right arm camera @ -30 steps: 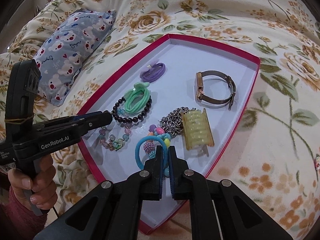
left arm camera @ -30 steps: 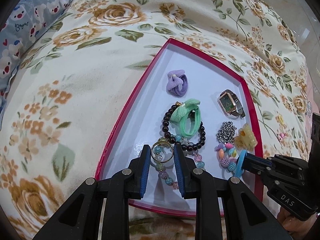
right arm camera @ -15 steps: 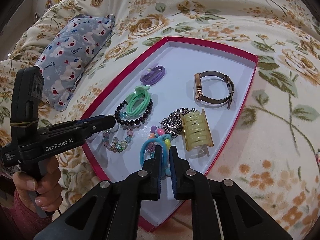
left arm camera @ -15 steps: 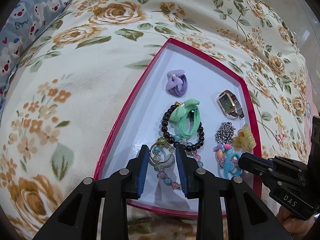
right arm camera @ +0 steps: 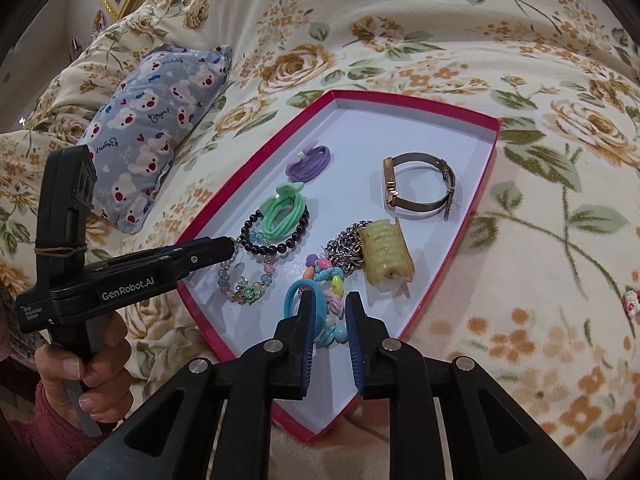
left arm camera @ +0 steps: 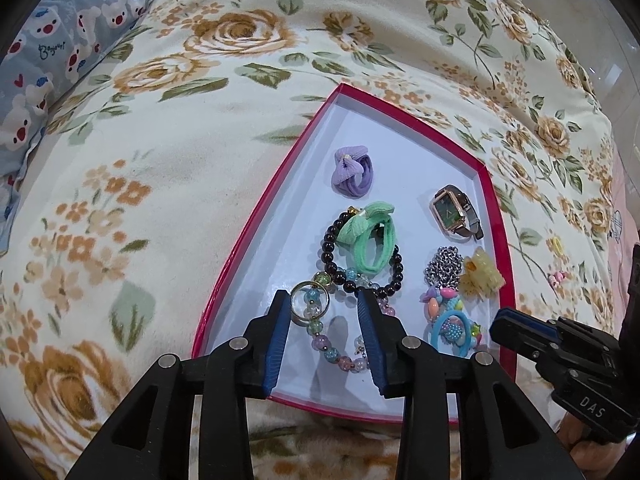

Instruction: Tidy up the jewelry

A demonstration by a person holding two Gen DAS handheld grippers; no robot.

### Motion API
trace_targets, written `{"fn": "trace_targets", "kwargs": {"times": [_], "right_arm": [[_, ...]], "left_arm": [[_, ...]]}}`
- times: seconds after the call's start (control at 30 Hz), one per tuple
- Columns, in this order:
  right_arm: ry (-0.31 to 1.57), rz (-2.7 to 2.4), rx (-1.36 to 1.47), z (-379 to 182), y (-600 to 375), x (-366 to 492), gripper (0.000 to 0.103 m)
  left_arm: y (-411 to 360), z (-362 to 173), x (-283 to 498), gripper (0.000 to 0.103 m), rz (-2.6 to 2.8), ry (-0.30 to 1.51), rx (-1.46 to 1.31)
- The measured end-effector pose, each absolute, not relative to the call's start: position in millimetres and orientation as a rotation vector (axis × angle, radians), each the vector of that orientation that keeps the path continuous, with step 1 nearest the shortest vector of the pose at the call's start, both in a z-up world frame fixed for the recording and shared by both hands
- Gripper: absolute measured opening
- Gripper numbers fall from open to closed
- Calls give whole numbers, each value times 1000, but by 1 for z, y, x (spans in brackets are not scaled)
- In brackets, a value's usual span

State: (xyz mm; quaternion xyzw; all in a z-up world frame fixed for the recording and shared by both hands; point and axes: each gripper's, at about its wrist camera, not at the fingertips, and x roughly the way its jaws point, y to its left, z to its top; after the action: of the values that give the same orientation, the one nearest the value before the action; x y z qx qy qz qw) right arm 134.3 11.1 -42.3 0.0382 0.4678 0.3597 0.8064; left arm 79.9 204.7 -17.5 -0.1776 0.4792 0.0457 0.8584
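A red-rimmed tray (left arm camera: pixel 256 232) (right arm camera: pixel 416 98) lies on the bed and holds the jewelry. My left gripper (left arm camera: pixel 322 300) (right arm camera: pixel 224 246) hovers at its near end, jaws opening. A gold ring (left arm camera: pixel 310 304) leans by the left pad, over a pastel bead bracelet (left arm camera: pixel 332 344) (right arm camera: pixel 244 292), and is not pinched. My right gripper (right arm camera: pixel 330 300) (left arm camera: pixel 504 320) is opening too. A blue hair tie (right arm camera: pixel 296 300) (left arm camera: pixel 452 332) lies loose at its left finger on a colourful bead bracelet (right arm camera: pixel 328 276). Farther in lie a green hair tie (left arm camera: pixel 370 240), a purple hair tie (left arm camera: pixel 352 172) and a watch (left arm camera: pixel 452 216).
A silver chain (right arm camera: pixel 344 248) and a yellow hair claw (right arm camera: pixel 386 256) lie mid-tray, beside a black bead bracelet (right arm camera: pixel 280 246). A bear-print pillow (right arm camera: pixel 156 120) sits left of the tray on the floral blanket (right arm camera: pixel 520 260). A person's hand (right arm camera: pixel 80 380) holds the left gripper.
Both pairs of jaws have widened. The left let go of the gold ring, which now rests in the tray. The right released the blue hair tie onto the colourful beads.
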Motion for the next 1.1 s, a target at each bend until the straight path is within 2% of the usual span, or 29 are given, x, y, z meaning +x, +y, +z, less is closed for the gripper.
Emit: {"fn": "trace_targets", "kwargs": {"times": [0.2,0.27,0.53,0.57,0.63,0.77,0.9,1.0,1.1], "right_arm": [[954,753,127,-37,-1,127,28],[933,753,146,-36,-3,123,35],[828,744,224,-36,-17,103,51],[815,739,233,-36,-19,100,53],[796,733,248,-35,-24,98,58],[762,720,261,-33,-32,90,68],[747,727,238,-30,-34,83,72],[728,739,217,-27,-33,76,81],[709,747,172,-22,-33,66,84]], "left_arm": [[204,-8,67,38,100,980,-384],[204,-5,59,48,108,962,-393],[200,2,26,68,126,903,-426],[198,4,21,74,131,894,-423],[196,7,11,80,146,877,-423],[195,5,-7,83,161,877,-446],[199,6,-20,83,172,880,-469],[198,12,-29,83,198,866,-433],[190,20,-37,86,217,845,-381]]}}
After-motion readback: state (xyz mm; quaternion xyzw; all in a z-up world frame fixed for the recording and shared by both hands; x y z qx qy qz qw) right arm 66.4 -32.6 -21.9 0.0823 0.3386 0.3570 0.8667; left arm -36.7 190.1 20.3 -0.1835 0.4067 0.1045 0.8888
